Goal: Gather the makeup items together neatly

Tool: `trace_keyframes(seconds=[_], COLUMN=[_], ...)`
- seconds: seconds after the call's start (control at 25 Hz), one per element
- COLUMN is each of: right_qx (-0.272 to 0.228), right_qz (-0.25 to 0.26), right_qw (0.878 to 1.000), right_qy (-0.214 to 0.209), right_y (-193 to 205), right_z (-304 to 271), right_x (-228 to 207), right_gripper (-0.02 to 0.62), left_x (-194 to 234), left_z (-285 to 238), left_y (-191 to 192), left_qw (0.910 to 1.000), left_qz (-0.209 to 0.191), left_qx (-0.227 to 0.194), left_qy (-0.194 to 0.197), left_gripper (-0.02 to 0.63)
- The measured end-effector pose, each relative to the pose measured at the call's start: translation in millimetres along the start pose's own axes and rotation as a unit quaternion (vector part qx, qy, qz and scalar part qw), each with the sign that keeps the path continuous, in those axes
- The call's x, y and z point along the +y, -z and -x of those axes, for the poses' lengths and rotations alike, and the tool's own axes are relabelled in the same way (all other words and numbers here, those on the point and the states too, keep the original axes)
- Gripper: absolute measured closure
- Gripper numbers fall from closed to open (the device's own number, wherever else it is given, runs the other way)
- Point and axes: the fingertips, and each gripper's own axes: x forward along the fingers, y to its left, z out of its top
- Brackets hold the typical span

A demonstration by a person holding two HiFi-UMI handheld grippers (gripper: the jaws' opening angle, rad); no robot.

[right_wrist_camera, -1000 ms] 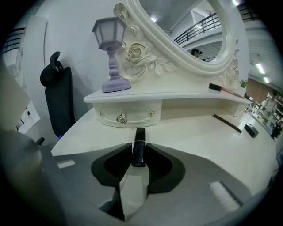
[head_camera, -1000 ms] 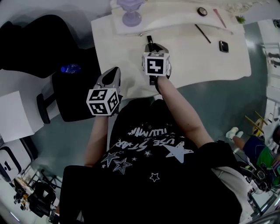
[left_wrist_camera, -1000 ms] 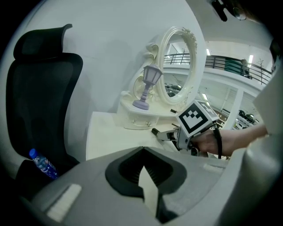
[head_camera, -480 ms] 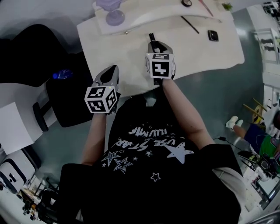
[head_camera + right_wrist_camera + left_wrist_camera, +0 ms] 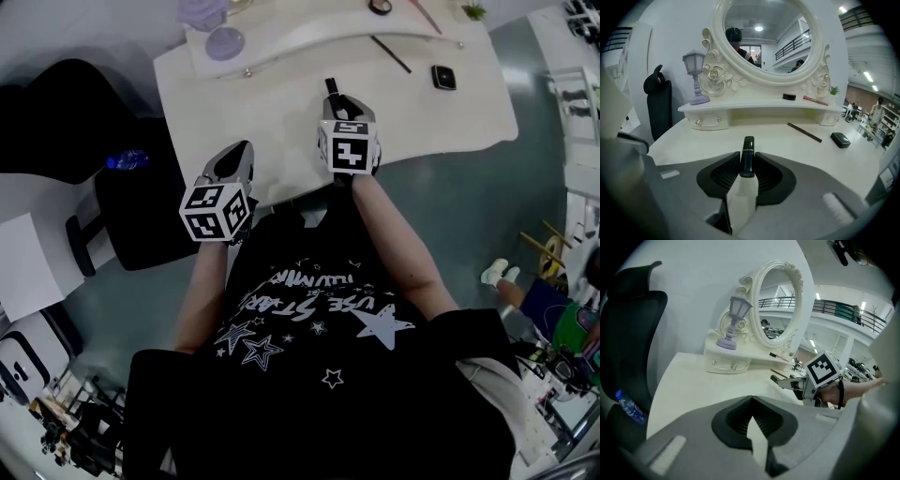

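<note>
Two claws in view, one per hand.

- Right claw (image 5: pixel 748 164): clenched on one black lipstick tube (image 5: pixel 748 151) with a thin gold band. The tube stood out ahead of the tips, over the bench (image 5: pixel 281 122) near its front edge.
- Left claw (image 5: pixel 751 401): jaws pressed together, nothing between them. It sat at the bench's near-left edge, well apart from the right claw.

Makeup count was five.

- One was the lipstick tube, in the right claw.
- Two lay loose on the bench to the right: one slim dark pencil (image 5: pixel 805 132) and one small black case (image 5: pixel 840 139). They were near each other but not touching.
- Two were up on the raised shelf (image 5: pixel 754 110): one round black pot (image 5: pixel 789 96) and one pink stick (image 5: pixel 815 100) just beside it.

Other things on the shelf:

- one oval mirror (image 5: pixel 766 37) in a white ornate frame
- one lilac lantern lamp (image 5: pixel 696 77) at the left end
- one tiny green plant (image 5: pixel 834 90) at the right end

One black chair (image 5: pixel 141 197) stood left of the bench, with one blue bottle (image 5: pixel 125 160) on it.
</note>
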Motion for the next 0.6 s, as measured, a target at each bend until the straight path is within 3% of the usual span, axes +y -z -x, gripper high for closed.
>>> trace_keyframes(seconds=[0.6], right_qx=[0.02], right_qz=[-0.001], right_qw=[0.999], right_qy=[-0.031], right_y=[18], right_z=[-8], right_x=[-9], right_gripper=[0.468], left_x=[-30], left_z=[-13], left_y=[6], left_qw=[0.9999], left_qz=[0.006], left_qx=[0.011], left_qy=[-0.01], left_gripper=[0.606])
